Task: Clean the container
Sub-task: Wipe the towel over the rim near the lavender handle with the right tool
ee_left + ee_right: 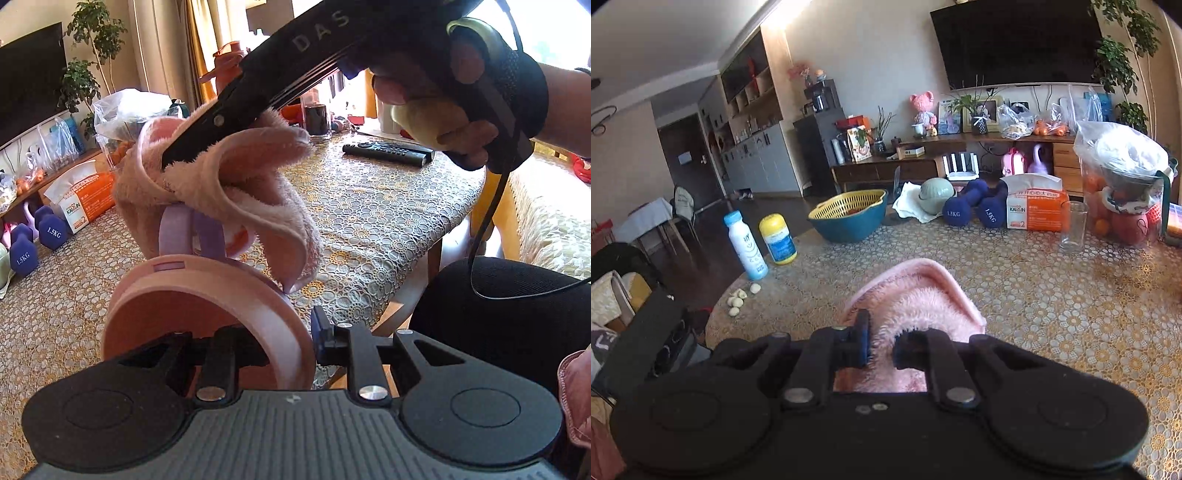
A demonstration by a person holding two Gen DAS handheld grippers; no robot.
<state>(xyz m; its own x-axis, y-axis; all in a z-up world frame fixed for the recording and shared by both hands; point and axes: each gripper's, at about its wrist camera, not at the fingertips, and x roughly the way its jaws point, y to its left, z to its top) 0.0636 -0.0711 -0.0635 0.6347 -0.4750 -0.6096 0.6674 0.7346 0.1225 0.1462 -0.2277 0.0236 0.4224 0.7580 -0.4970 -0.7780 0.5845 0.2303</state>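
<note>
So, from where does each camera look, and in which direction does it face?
Left wrist: sits on the left gripper, looks along its fingers across the table at the pink container it clamps; the right gripper, its hand and a knee show.
Right wrist: sits on the right gripper, faces the television wall over the table; only its fingers show, gripping the pink cloth.
Shared: cloth, table, dumbbells.

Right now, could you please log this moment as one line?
left gripper: shut on pink container | right gripper: shut on pink cloth | stage: wiping
</note>
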